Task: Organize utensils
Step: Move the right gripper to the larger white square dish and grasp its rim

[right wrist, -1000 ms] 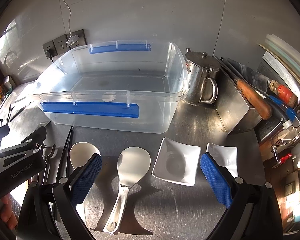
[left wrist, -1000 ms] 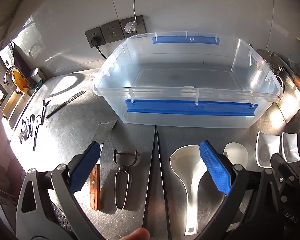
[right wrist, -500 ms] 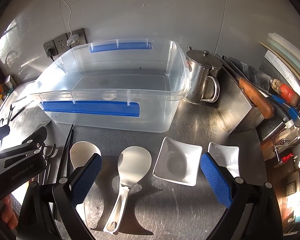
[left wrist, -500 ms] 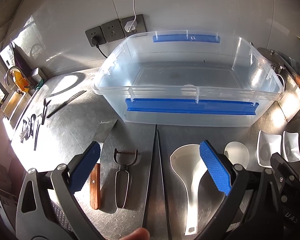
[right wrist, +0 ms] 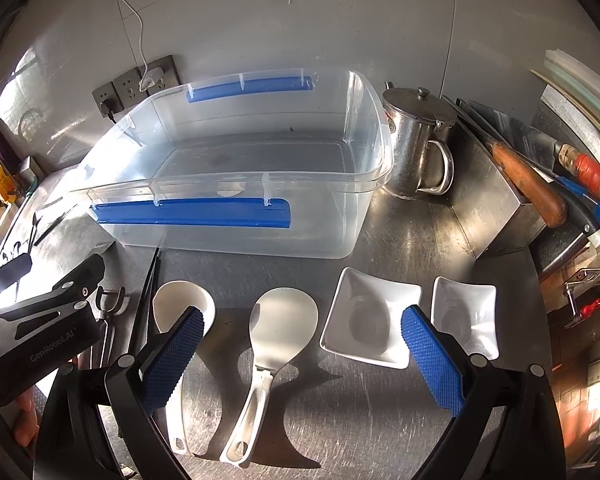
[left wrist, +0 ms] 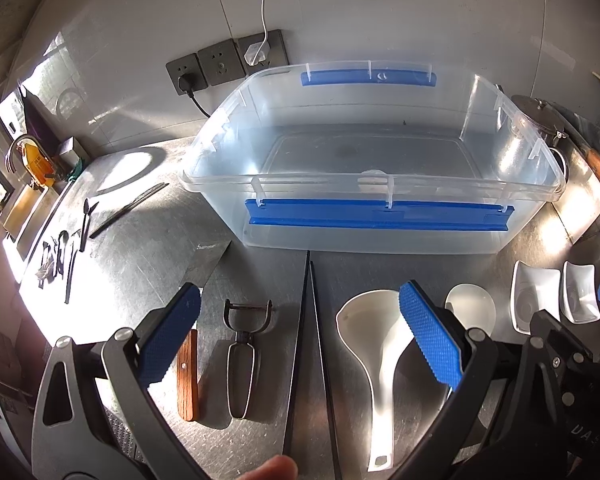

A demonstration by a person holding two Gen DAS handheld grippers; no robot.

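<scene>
A clear plastic bin [left wrist: 380, 184] [right wrist: 364, 184] with blue latches stands empty at the back of the steel counter. In front of it lie a wooden-handled cleaver [left wrist: 188, 376], a black peeler [left wrist: 242, 360], black chopsticks [left wrist: 310, 340], a white ladle [left wrist: 374, 344] [right wrist: 178, 308], a white rice paddle [right wrist: 276, 336] [left wrist: 470, 308] and two white square dishes [right wrist: 370, 320] [right wrist: 466, 316]. My left gripper [left wrist: 300, 340] hangs open over the peeler and chopsticks. My right gripper [right wrist: 298, 356] hangs open above the paddle and the larger dish. Neither holds anything.
A steel lidded mug [right wrist: 418, 148] stands right of the bin, beside a steel box holding knives [right wrist: 528, 176]. Small dark cutlery [left wrist: 66, 248] lies at the far left near a sink tap [left wrist: 18, 148]. Wall sockets [left wrist: 224, 64] sit behind the bin. A fingertip [left wrist: 272, 470] shows at the bottom edge.
Both views have drifted slightly, so the bin sits a touch lower in the right wrist view. Nothing on the counter moved and both grippers stay open.
</scene>
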